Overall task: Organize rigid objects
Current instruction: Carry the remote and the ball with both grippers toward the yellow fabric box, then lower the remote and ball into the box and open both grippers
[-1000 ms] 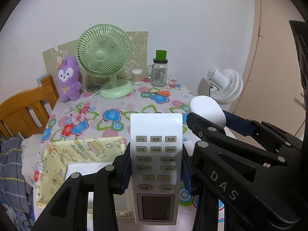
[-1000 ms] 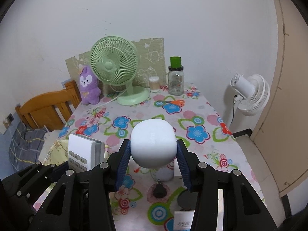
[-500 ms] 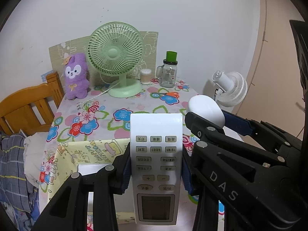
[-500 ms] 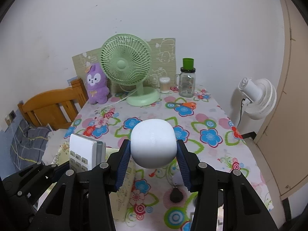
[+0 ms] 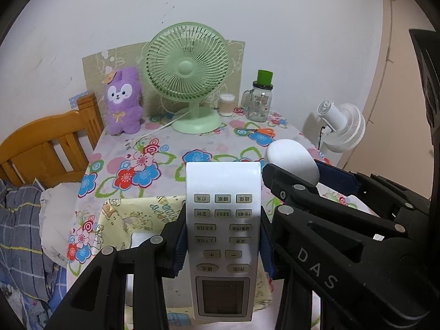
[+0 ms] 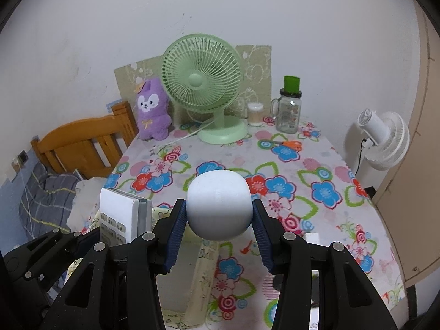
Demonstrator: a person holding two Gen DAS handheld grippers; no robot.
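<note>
Left wrist view: white plastic button remote clamped in left gripper, above floral-clothed table. Smooth white rounded egg-shaped object pinched by right gripper; likely to squirt out. Side by side, risking collision.

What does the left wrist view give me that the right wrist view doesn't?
Only the left wrist view shows the remote control's button face and display, clamped in the left gripper. Only the right wrist view shows the white egg-shaped object head-on between the right gripper's blue pads, plus a black item under that gripper, too hidden to name. Both show the green desk fan, purple plush, glass jar and white floor fan.
</note>
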